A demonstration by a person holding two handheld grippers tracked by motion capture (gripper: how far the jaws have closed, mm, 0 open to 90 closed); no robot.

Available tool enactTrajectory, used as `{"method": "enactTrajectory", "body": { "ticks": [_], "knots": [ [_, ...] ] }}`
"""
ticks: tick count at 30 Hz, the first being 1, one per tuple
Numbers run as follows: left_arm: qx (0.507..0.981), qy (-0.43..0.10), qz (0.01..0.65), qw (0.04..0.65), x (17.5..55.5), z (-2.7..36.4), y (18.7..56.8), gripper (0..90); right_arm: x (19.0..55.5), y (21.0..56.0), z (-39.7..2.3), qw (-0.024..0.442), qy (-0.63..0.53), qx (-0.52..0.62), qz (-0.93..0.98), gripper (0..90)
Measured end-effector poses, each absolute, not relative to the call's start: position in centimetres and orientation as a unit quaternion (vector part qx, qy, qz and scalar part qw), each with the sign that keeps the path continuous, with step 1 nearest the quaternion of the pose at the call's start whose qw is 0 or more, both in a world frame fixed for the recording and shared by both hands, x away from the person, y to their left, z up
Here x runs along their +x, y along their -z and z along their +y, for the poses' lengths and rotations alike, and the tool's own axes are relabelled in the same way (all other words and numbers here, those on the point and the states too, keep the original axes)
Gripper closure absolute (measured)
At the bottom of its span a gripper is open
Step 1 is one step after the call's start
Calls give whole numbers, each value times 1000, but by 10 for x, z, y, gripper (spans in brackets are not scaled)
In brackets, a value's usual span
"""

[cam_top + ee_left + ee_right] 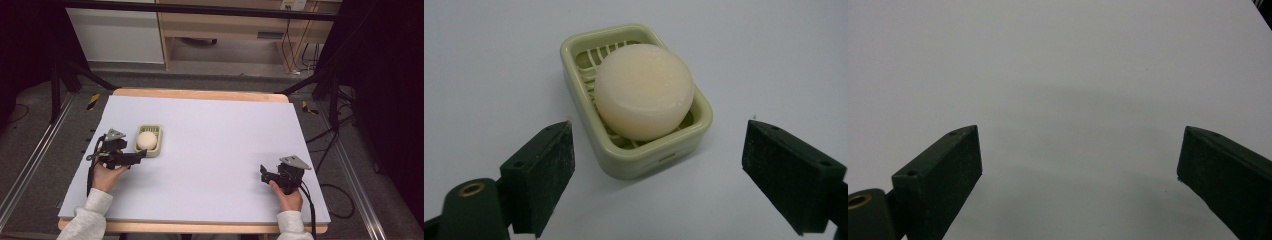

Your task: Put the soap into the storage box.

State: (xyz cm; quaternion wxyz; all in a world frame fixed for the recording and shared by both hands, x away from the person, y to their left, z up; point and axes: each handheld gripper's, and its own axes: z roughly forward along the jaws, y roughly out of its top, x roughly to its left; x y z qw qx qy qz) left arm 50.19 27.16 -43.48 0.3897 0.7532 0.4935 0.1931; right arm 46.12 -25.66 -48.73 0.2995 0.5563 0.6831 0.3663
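My left gripper (659, 150) sits just short of the soap dish (624, 165), jaws spread wide with one pad on either side of the dish's near end and not touching it. The dish is a pale green slotted tray, and the round cream soap (644, 90) lies in it, leaning on the slats and filling most of the basin (its far edge rides up toward the dish's rim). From the high view the dish (159, 149) lies just beyond my left gripper (142, 152), on the lilac table (220, 130), with the soap (147, 139) resting inside it.

My right gripper (262, 172) is well apart from the dish, far across the table on the side opposite my left hand (107, 172). Its jaws too stand spread wide, with bare tabletop (1058, 75) between them and nothing pinched. My right hand (287, 195) holds it low over the surface.
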Motion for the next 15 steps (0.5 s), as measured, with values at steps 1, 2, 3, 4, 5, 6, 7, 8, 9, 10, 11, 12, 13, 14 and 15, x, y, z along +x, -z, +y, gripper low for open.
{"method": "enactTrajectory", "body": {
  "ticks": [1,2,3,4,5,6,7,8,9,10,11,12,13,14,15],
  "knots": [
    [752,-195,494,391,499,273,435,134,461,487,-256,300,-366,557,682,45],
    [751,-197,494,392,496,274,437,137,461,487,-256,301,-366,556,683,45],
    [751,-200,493,391,493,275,438,138,461,487,-256,301,-366,556,683,45],
    [749,-201,494,393,491,277,439,138,461,487,-256,300,-367,557,682,45],
    [749,-201,493,394,488,279,440,142,461,487,-257,300,-367,556,682,45],
    [748,-204,493,394,486,281,440,145,461,487,-257,300,-367,556,683,45],
    [747,-206,494,394,484,282,441,147,461,487,-257,300,-367,556,683,45],
    [745,-210,495,395,481,285,443,148,461,487,-257,300,-368,556,682,45],
    [742,-211,496,398,478,287,445,149,461,487,-257,301,-368,555,683,45],
    [742,-212,497,397,476,289,447,156,461,487,-257,299,-369,556,682,45],
    [742,-214,498,394,475,292,449,159,461,487,-257,300,-369,555,682,45],
    [743,-216,501,388,473,294,452,159,461,487,-257,300,-369,555,682,45],
    [742,-215,505,384,472,296,454,161,461,487,-257,300,-370,555,682,45],
    [742,-213,509,380,470,299,457,164,461,487,-257,300,-370,555,682,45],
    [742,-213,511,378,469,301,459,169,461,487,-257,300,-371,556,681,45]
  ]
}}
